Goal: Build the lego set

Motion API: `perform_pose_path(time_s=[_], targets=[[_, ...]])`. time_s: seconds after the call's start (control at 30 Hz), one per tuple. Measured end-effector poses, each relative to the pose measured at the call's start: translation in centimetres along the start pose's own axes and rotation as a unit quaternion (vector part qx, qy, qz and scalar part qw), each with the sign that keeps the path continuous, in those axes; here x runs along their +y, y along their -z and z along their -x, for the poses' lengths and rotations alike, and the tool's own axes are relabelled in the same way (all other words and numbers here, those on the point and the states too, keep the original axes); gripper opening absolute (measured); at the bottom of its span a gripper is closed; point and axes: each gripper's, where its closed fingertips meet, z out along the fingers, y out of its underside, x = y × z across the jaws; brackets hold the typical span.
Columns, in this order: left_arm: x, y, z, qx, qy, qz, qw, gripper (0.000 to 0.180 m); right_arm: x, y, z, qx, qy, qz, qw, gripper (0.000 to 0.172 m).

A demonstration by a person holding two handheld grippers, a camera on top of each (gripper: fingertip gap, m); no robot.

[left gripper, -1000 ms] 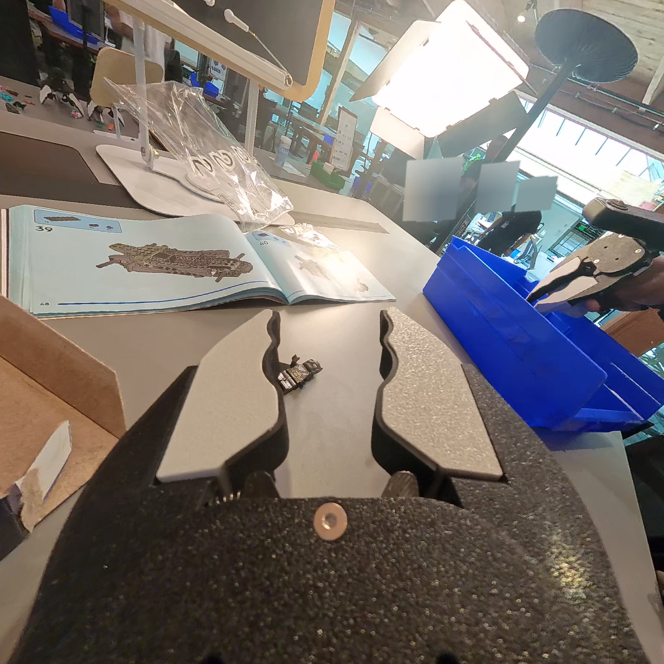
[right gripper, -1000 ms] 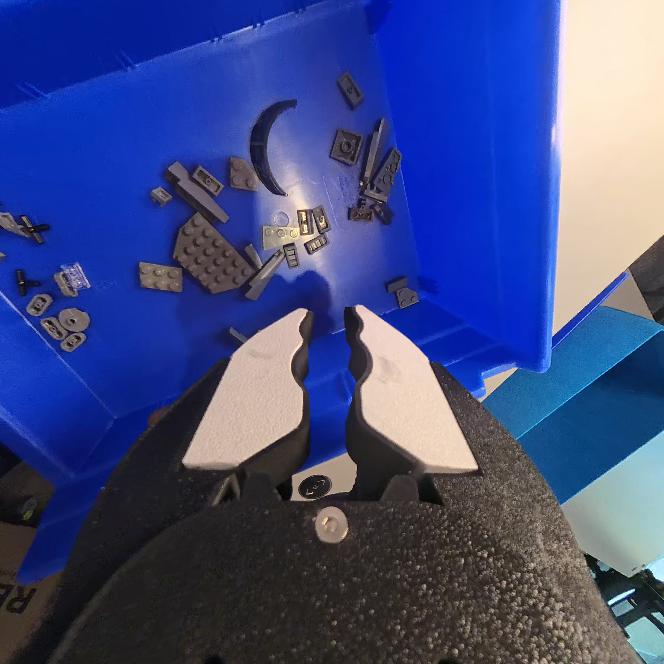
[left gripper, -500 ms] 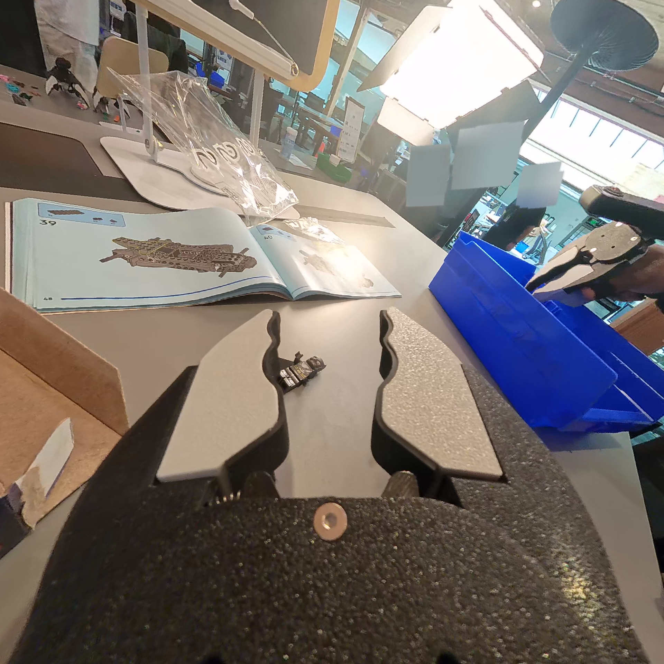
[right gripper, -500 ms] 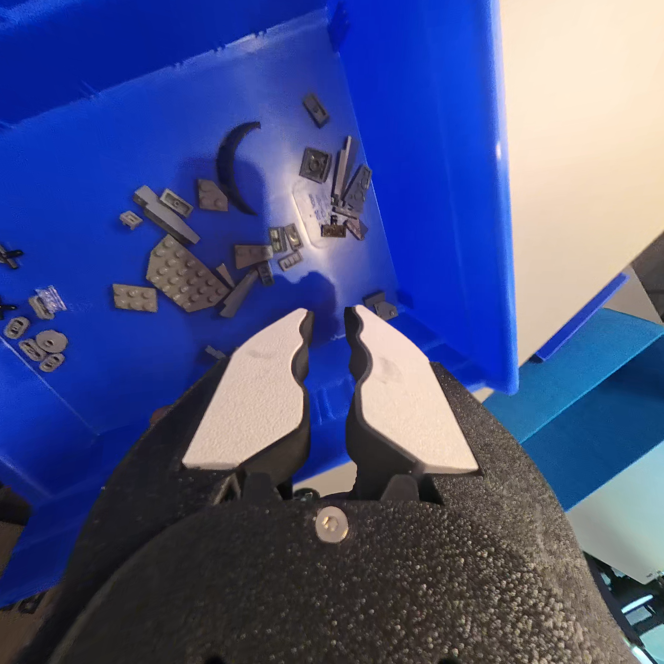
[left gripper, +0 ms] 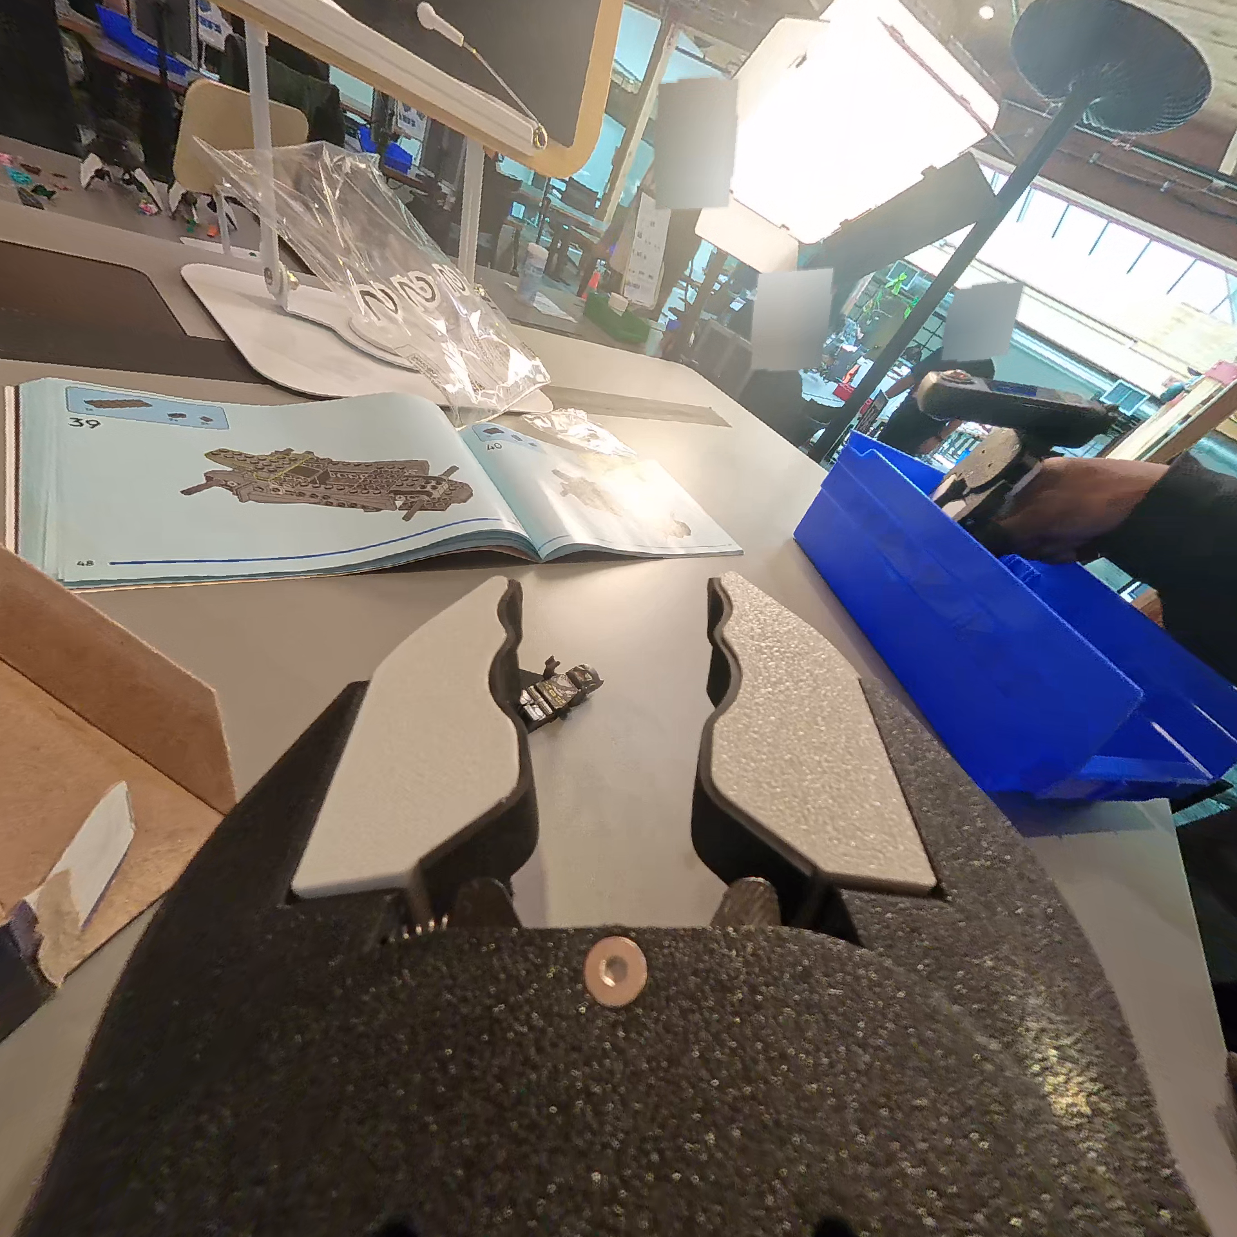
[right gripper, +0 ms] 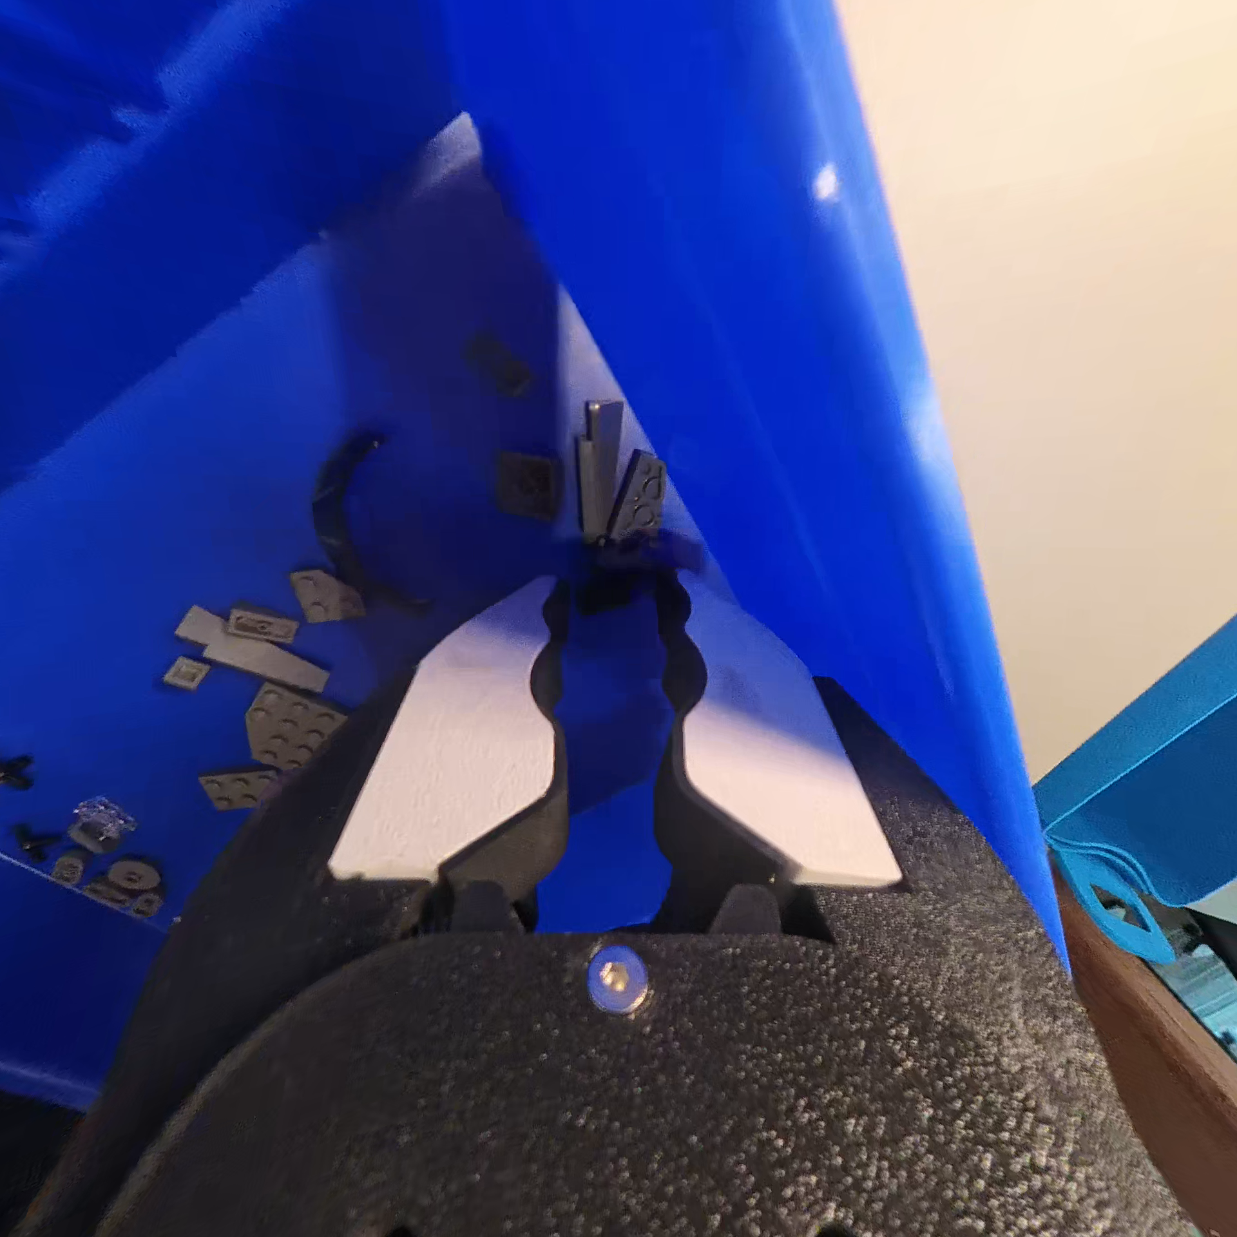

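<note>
My left gripper (left gripper: 612, 592) is open just above the grey table (left gripper: 636, 770). A small dark minifigure (left gripper: 561, 693) lies on the table between its fingers, close to the left finger, and neither pad presses on it. My right gripper (right gripper: 608, 589) is open deep inside the blue bin (right gripper: 669, 268), by its right wall. A cluster of small dark pieces (right gripper: 606, 569) lies at its fingertips, with a long grey piece (right gripper: 598, 468) and a grey wedge plate (right gripper: 642, 495) just beyond. In the left wrist view a hand holds the right gripper (left gripper: 984, 482) inside the bin (left gripper: 970, 616).
An open instruction booklet (left gripper: 268, 482) lies ahead of my left gripper, with a clear plastic bag (left gripper: 375, 281) and a white stand base (left gripper: 268, 321) behind it. A cardboard box (left gripper: 100, 703) stands at the left. The bin also holds a black arch (right gripper: 341, 522) and several grey plates (right gripper: 291, 729). My right fingertips sit around 45 cm from my left ones.
My right gripper has dropped deeper into the bin toward the pieces by the right wall, and its jaws have opened wider. My left gripper has stayed open over the minifigure.
</note>
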Motion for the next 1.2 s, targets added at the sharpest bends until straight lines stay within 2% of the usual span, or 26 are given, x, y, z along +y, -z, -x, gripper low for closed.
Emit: perform_pose_path(time_s=[0.23,0.43,0.7,1.0,1.1,1.2], targets=[[0.3,-0.3,-0.1,0.004,0.002,0.013,1.000,0.054,0.0,-0.8,0.4,-0.026,-0.007,0.012,1.000,0.024],[0.3,-0.3,-0.1,0.004,0.002,0.013,1.000,0.054,-0.5,-0.9,1.2,-0.051,-0.001,-0.002,0.999,0.004],[0.2,-0.2,-0.1,0.005,0.002,0.010,1.000,0.054,-0.5,0.5,2.2,-0.057,0.015,-0.029,0.998,0.004],[0.2,-0.2,-0.1,0.004,0.001,0.010,1.000,0.054,-0.2,5.9,5.8,-0.063,0.052,-0.115,0.990,0.002],[0.2,-0.2,0.0,0.003,0.002,0.007,1.000,0.054,0.4,9.8,9.6,-0.069,0.086,-0.159,0.981,0.002],[0.2,-0.2,0.0,0.003,0.003,0.008,1.000,0.054,1.1,13.7,15.4,-0.086,0.136,-0.209,0.965,0.002]])
